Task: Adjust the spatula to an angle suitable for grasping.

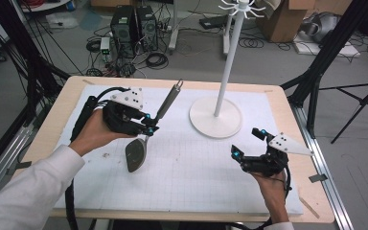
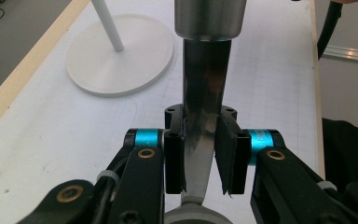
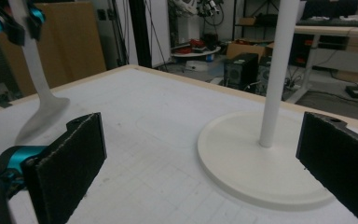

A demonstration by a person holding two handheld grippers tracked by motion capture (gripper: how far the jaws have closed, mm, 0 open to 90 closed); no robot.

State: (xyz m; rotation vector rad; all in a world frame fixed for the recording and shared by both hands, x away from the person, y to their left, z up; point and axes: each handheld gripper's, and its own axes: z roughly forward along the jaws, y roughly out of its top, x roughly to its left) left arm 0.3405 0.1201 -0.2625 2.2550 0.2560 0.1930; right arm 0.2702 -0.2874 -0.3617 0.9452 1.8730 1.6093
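A metal spatula (image 1: pixel 135 154) with a grey blade and a long steel handle hangs tilted above the white mat, blade down. My left gripper (image 1: pixel 149 125) is shut on its thin neck; in the left gripper view the pads (image 2: pixel 228 158) clamp the shiny neck (image 2: pixel 205 93). My right gripper (image 1: pixel 247 143) hovers over the mat at the right, open, with nothing between its jaws. In the right gripper view (image 3: pixel 203 163) it faces the white stand's round base (image 3: pixel 261 163) and pole (image 3: pixel 277 70), and the spatula's blade (image 3: pixel 42 112) shows far left.
A tall white hook stand (image 1: pixel 215 117) rises from the far middle of the mat, with hooks at its top (image 1: pixel 242 7). The wooden table edge (image 1: pixel 287 100) frames the white grid mat (image 1: pixel 191 172). Computers, cables and boxes lie on the floor beyond.
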